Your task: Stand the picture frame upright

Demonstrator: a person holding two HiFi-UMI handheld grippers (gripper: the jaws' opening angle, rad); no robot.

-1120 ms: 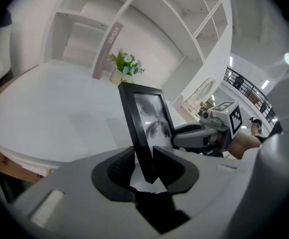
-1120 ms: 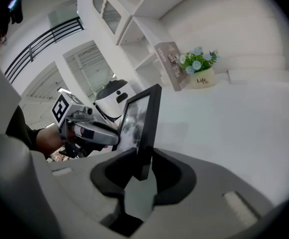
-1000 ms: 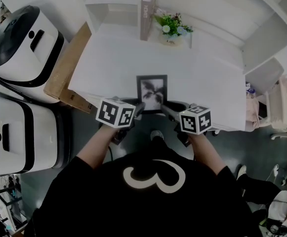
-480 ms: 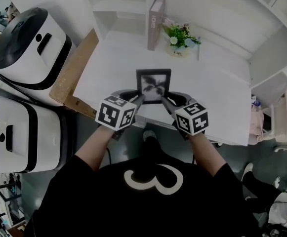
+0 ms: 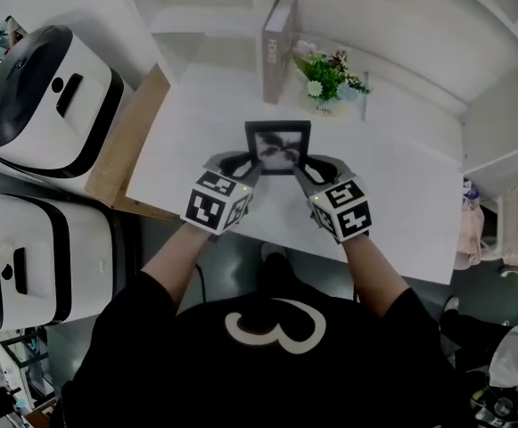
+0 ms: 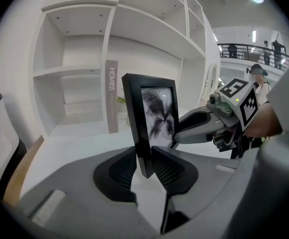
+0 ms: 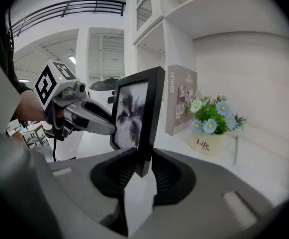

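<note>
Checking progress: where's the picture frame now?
Head view, centre: picture frame held upright at the white table between left gripper and right gripper, flower pot behind.

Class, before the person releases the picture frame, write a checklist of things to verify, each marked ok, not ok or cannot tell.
1. Left gripper clamps the picture frame's edge: ok.
2. Right gripper clamps the opposite edge: ok.
3. Frame roughly upright: ok.
4. Frame's bottom resting on the table: cannot tell.
5. Frame apart from flower pot and book: ok.
</note>
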